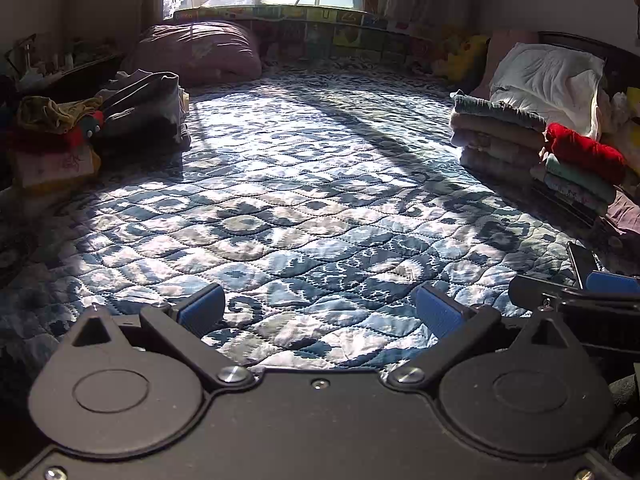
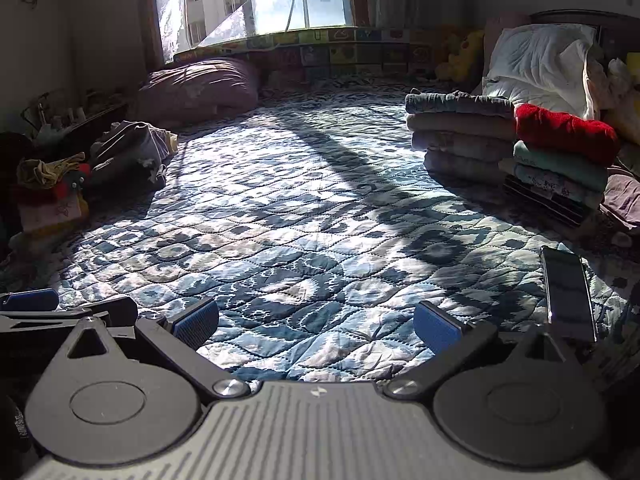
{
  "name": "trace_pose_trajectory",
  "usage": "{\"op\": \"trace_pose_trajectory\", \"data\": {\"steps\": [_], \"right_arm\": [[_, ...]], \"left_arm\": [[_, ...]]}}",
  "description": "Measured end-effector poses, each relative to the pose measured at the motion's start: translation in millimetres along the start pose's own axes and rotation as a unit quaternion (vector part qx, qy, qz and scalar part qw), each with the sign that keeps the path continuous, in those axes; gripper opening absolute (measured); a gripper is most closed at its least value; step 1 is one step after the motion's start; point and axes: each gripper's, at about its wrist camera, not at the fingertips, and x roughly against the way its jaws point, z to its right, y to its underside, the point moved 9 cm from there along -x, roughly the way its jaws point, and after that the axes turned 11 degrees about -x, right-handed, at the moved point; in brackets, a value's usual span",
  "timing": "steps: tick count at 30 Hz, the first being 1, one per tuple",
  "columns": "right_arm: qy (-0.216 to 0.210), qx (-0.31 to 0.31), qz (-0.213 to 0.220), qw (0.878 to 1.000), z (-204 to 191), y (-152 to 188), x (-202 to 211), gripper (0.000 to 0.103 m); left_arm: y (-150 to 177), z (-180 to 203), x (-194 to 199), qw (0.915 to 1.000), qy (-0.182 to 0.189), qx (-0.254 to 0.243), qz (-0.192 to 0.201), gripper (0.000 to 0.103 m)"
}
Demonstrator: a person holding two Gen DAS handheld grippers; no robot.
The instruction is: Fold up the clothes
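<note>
A heap of unfolded clothes lies at the left edge of the blue patterned quilt; the same heap of clothes shows in the right wrist view. Folded stacks topped by a red garment stand at the right, and the stacks with the red garment appear again from the right wrist. My left gripper is open low over the quilt, holding nothing. My right gripper is open too, over the quilt, just right of the left one.
A dark phone lies on the quilt at the right, near my right gripper. A purple bedding roll sits at the far end under the window. White pillows lean behind the folded stacks. Clutter lines the far left.
</note>
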Motion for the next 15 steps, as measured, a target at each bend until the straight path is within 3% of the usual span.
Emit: {"op": "trace_pose_trajectory", "data": {"steps": [15], "right_arm": [[-0.001,-0.001,-0.004,1.000,-0.5,0.3,-2.2,0.103]], "left_arm": [[1.0,1.7,-4.4,1.0000,-0.005,-0.004,-0.007,0.103]]}}
